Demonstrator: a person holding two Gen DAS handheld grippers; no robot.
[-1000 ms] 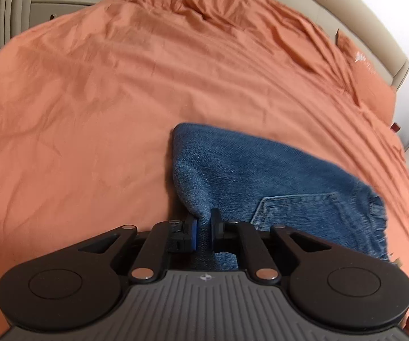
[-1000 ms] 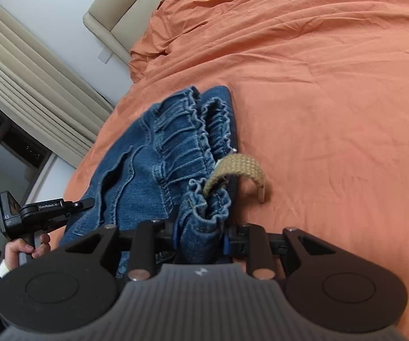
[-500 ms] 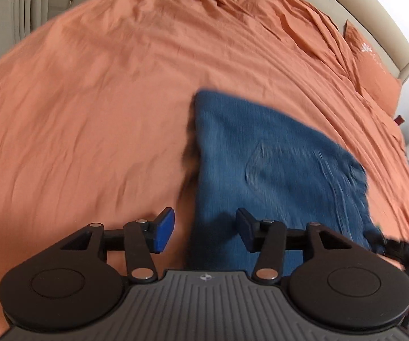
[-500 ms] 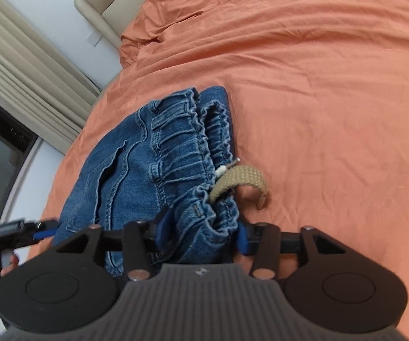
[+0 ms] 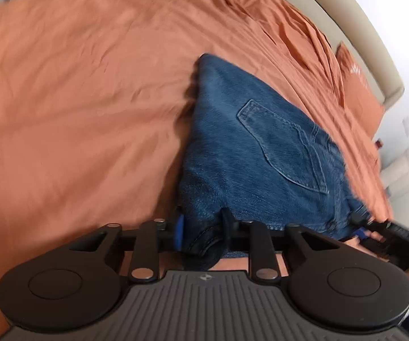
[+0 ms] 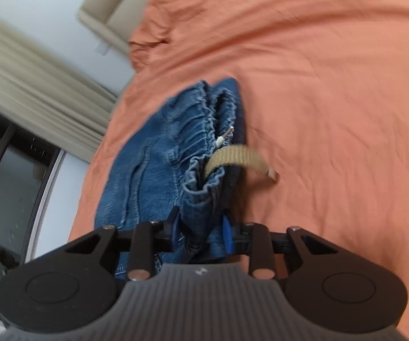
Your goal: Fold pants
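Folded pants [image 5: 261, 153] lie compact on the bed [image 5: 76, 99]; left tool [image 5: 203, 234] and right tool [image 6: 200, 231] closing on denim edges, final fold likely remaining.

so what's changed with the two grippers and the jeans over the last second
Both let go and are re-gripping: the left gripper shifted along the jeans to a new fold at the near edge and is closing on it. The right gripper opened, now closes again on the gathered waistband. The jeans stay folded on the orange sheet.
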